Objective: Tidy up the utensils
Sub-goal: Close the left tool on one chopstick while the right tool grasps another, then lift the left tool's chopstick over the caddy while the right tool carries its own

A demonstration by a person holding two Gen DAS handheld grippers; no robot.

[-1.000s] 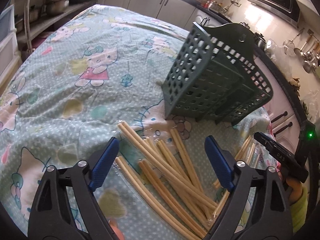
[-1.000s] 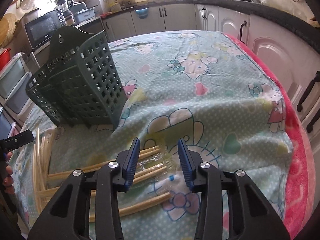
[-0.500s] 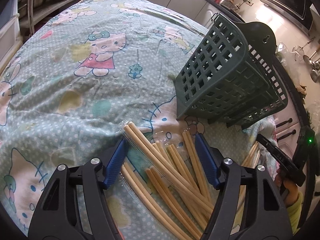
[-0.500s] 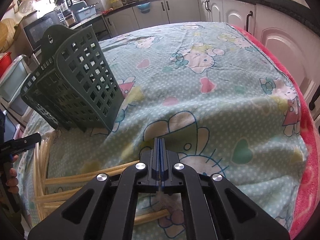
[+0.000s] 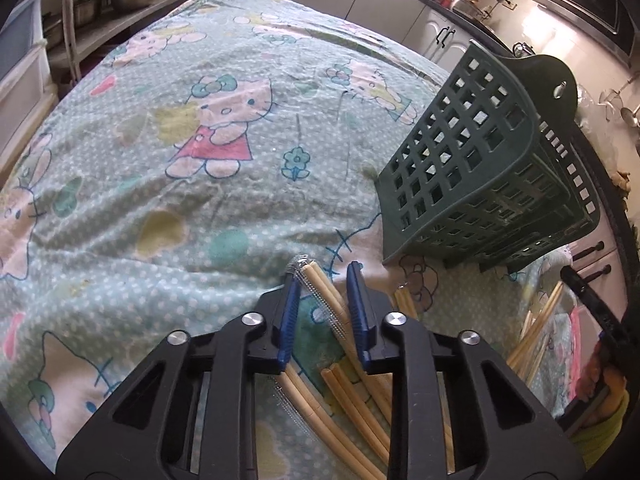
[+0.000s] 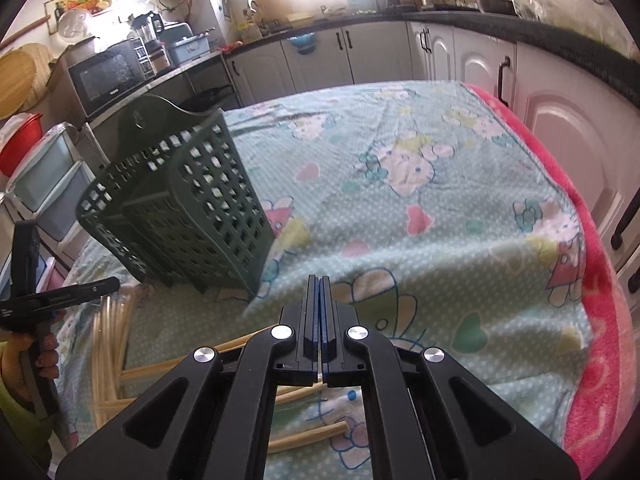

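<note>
Several pale bamboo chopsticks [image 5: 352, 396] lie in a clear plastic bag [image 5: 304, 268] on the patterned cloth. My left gripper [image 5: 324, 280] has narrowed around the bag's end and a chopstick [image 5: 320, 284]; a gap still shows between the pads. My right gripper [image 6: 319, 292] is shut; whether it pinches the bag is hidden by the fingers. Chopsticks [image 6: 304, 440] show beneath it. A dark green slotted utensil basket [image 5: 480, 176] stands on the cloth beyond the chopsticks; it also shows in the right wrist view [image 6: 180, 208].
The table wears a Hello Kitty cloth [image 5: 160, 160] over a pink blanket [image 6: 600, 320]. Kitchen cabinets [image 6: 560, 120] run along the right side. A microwave [image 6: 108, 76] and plastic drawers [image 6: 44, 184] stand behind the basket.
My left gripper has closed in from wide open around the bag's end. My right gripper shut half a second ago and has lifted slightly.
</note>
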